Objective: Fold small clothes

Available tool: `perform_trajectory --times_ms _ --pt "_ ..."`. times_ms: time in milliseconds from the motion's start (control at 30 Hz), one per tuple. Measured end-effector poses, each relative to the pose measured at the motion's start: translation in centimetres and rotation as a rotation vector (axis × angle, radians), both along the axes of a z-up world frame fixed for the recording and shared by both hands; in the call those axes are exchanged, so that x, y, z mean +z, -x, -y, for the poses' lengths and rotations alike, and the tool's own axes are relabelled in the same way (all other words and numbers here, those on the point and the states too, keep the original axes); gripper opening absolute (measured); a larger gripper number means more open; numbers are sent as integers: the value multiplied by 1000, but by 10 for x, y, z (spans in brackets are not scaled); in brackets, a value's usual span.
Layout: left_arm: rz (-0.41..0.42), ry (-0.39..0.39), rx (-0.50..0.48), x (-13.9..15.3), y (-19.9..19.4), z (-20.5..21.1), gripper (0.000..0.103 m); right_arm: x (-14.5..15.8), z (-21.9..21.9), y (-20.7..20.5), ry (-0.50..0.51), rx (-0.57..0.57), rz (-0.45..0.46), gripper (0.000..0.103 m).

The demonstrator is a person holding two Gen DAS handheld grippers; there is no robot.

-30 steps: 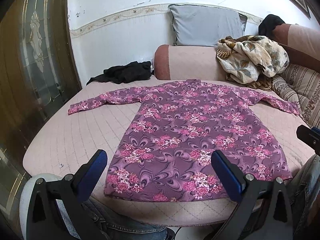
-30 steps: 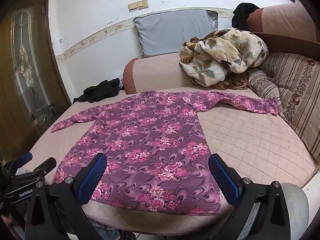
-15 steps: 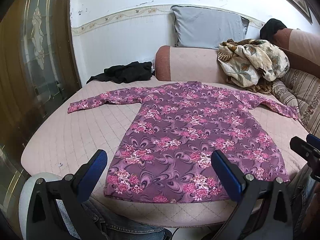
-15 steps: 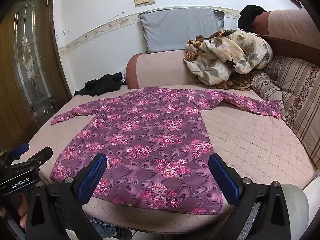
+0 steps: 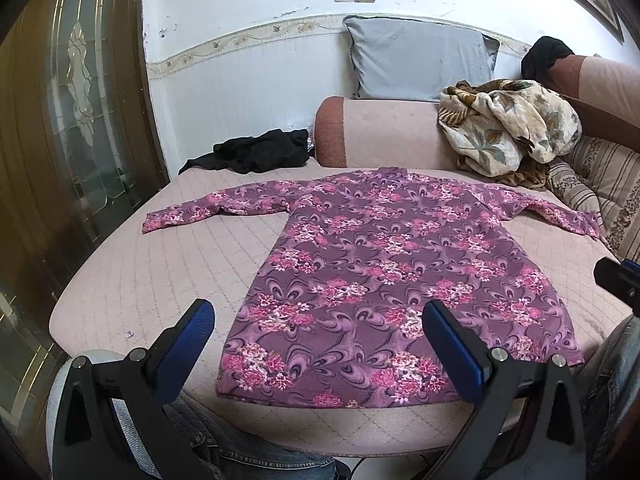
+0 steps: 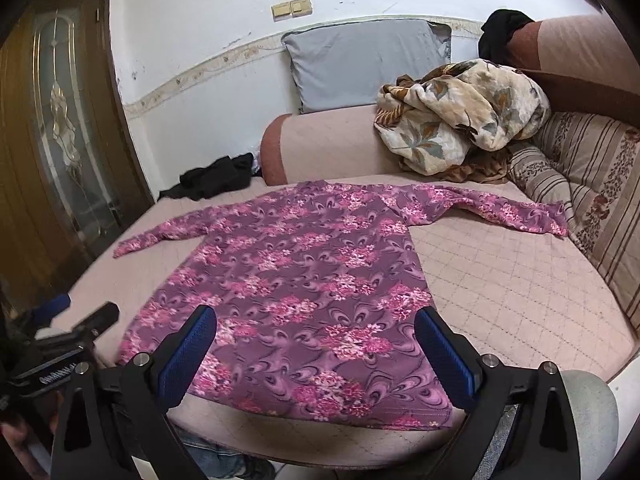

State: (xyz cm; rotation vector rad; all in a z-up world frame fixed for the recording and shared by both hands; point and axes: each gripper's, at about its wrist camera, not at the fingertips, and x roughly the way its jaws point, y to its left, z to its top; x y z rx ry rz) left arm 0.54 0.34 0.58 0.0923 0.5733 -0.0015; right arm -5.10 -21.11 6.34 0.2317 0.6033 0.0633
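The dress point(image 5: 384, 264) is purple with pink and white flowers and dark swirls. The bed cover point(image 5: 168, 272) is pale pink with a diamond stitch pattern. The far pillow point(image 5: 416, 64) is plain grey. The blanket point(image 5: 508, 128) is cream with brown leaves. The far left cloth point(image 5: 256, 154) is black. The finger pads point(image 5: 186, 346) are blue.

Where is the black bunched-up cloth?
The black crumpled cloth lies at the far left corner of the pink quilted bed in both views, against the white wall, just left of the pink bolster cushion and beyond the purple floral dress.
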Motion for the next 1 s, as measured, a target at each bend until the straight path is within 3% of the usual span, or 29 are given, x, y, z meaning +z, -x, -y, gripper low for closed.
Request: perform_trajectory --times_ms 333,467,867,1000 --pt "-7 -17 76 23 -5 -15 103 10 -3 -19 1 -49 -167 100" --pt "-26 -30 98 36 -16 -27 103 23 -7 -24 31 -70 -186 100" --pt "-70 93 175 70 -61 -87 103 61 -54 -61 54 37 -129 100" --pt "-130 201 212 68 -86 -120 103 65 -75 -87 28 105 -120 100"
